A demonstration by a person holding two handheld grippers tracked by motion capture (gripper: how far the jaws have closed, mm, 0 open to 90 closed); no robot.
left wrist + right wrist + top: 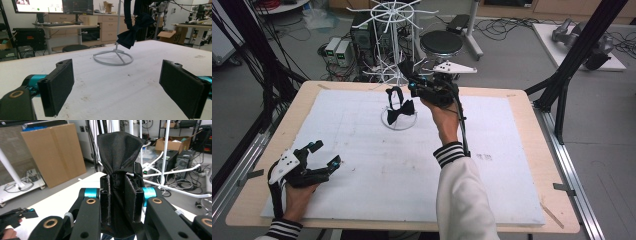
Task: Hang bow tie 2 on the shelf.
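A white wire stand (398, 122) rises from a ring base at the back middle of the white sheet. A dark bow tie (401, 111) hangs low on it by its strap; in the left gripper view the bow tie (128, 36) dangles above the ring base (113, 59). My right gripper (408, 77) is up beside the stand's pole, shut on a piece of black fabric (120, 145) that fans out above the right gripper (121, 200). My left gripper (326, 153) rests at the near left of the table, open, and in its own view the left gripper (117, 87) has nothing between the pads (60, 83).
The white sheet (362, 165) covers most of the wooden table (522, 100). Behind the table stand a black stool (441, 42) and computer boxes (339, 50) among floor cables. Black frame posts (582, 45) stand at the right. The stand's upper hook arms (387, 12) spread wide.
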